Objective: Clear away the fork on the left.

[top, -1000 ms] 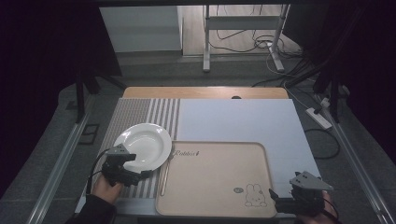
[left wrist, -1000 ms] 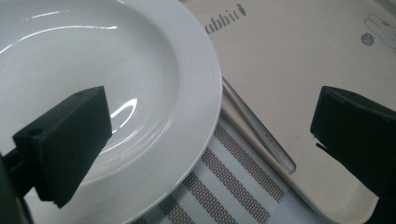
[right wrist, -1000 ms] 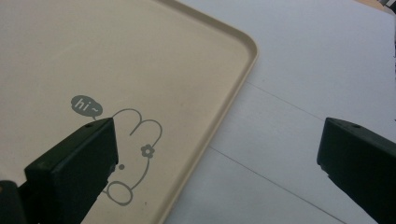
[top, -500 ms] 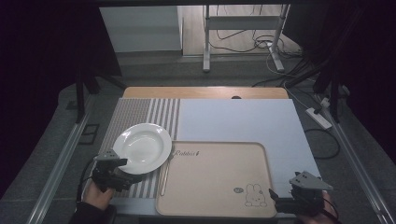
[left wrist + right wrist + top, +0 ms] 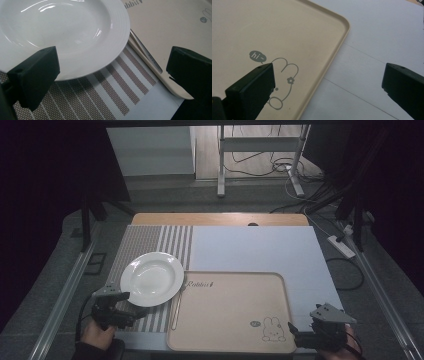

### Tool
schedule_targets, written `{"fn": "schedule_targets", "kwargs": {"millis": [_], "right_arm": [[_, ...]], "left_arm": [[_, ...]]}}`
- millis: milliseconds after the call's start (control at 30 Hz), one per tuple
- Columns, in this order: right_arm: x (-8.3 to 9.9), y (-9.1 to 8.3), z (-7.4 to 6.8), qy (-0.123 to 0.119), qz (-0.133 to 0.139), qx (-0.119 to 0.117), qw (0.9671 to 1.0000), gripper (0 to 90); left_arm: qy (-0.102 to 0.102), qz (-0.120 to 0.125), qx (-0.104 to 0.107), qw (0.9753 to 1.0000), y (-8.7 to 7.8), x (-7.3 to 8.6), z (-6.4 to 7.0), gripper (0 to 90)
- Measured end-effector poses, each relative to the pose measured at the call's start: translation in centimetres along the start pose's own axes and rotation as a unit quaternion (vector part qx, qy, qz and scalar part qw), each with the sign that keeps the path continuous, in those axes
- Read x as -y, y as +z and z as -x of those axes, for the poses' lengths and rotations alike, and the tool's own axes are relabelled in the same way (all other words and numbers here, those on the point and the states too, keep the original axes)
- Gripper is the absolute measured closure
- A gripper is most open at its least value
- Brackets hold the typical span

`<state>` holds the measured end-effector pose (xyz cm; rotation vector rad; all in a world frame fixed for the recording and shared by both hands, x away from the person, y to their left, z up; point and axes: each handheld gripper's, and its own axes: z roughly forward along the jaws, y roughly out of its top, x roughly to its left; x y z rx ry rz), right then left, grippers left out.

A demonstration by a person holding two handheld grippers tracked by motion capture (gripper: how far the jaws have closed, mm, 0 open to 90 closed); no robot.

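A white plate (image 5: 151, 278) lies on the striped placemat (image 5: 142, 241) at the table's left. To its right lies a beige tray (image 5: 231, 312) printed with a rabbit drawing (image 5: 270, 329). My left gripper (image 5: 131, 310) stands open at the plate's near rim, its jaws spread over the mat with nothing between them. In the left gripper view the plate (image 5: 62, 35) fills the upper left and the tray's edge (image 5: 160, 75) runs on the right. My right gripper (image 5: 296, 332) is open at the tray's near right corner, over the rabbit (image 5: 283, 82) and the tray's rim (image 5: 329, 65).
A white sheet (image 5: 255, 250) covers the table's middle and right. A wooden table edge (image 5: 220, 219) runs along the back. Beyond it stand a metal frame (image 5: 260, 155) and cables (image 5: 280, 167) on the floor. A power strip (image 5: 341, 246) lies at the right.
My left gripper has drawn back toward the near left, off the plate's rim. The right gripper has stayed in place.
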<state>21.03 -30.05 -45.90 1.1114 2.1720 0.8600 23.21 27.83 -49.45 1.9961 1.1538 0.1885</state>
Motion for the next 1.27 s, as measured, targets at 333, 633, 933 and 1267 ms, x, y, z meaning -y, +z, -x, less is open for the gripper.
{"fn": "schedule_targets", "kwargs": {"millis": [333, 633, 933, 1267], "right_arm": [[0.0, 0.0, 0.0, 0.001, -0.001, 0.000, 1.0000, 0.0], [0.0, 0.1, 0.0, 0.001, -0.002, 0.001, 1.0000, 0.0], [0.0, 0.1, 0.0, 0.002, -0.003, 0.000, 1.0000, 0.0], [0.0, 0.1, 0.0, 0.001, -0.004, 0.002, 1.0000, 0.0]], "left_arm": [[-0.002, 0.009, -0.014, 0.9999, -0.9, 0.7, 0.0, 0.0], [0.000, 0.015, -0.021, 0.9997, -1.5, 1.1, 0.2, 0.0], [-0.001, 0.024, -0.025, 0.9994, -2.1, 1.6, 0.5, 0.0], [0.000, 0.026, -0.025, 0.9994, -2.4, 1.9, 0.6, 0.0]]}}
